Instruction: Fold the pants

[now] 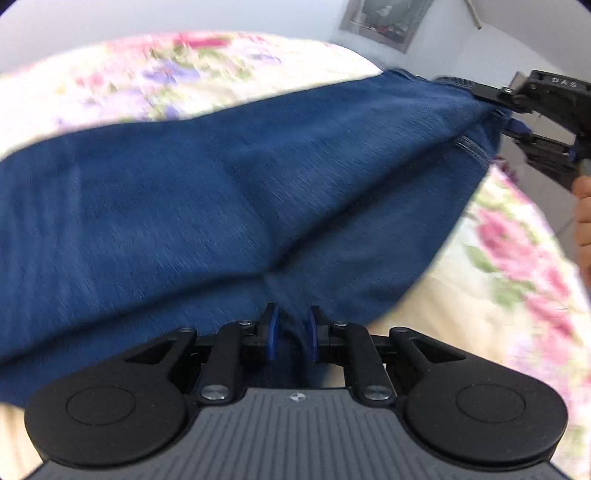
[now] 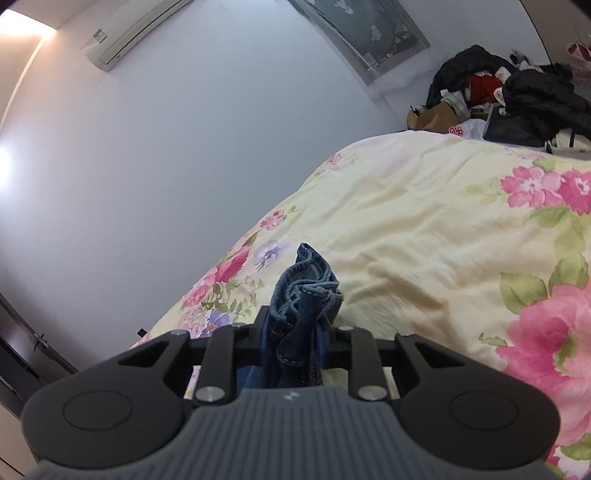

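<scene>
The blue denim pants (image 1: 229,206) are stretched between my two grippers above the floral bed. My left gripper (image 1: 291,332) is shut on a fold of the denim at the bottom of the left wrist view. My right gripper (image 1: 498,110) shows at the far right of that view, shut on the other end of the pants. In the right wrist view my right gripper (image 2: 295,332) pinches a bunched hem of the pants (image 2: 306,291) that sticks up between its fingers. The picture in the left wrist view is blurred.
A cream bedspread with pink flowers (image 2: 443,229) covers the bed under the pants. A pile of dark clothes and bags (image 2: 509,96) lies at its far end. A white wall (image 2: 166,166) with an air conditioner (image 2: 129,33) stands to the left.
</scene>
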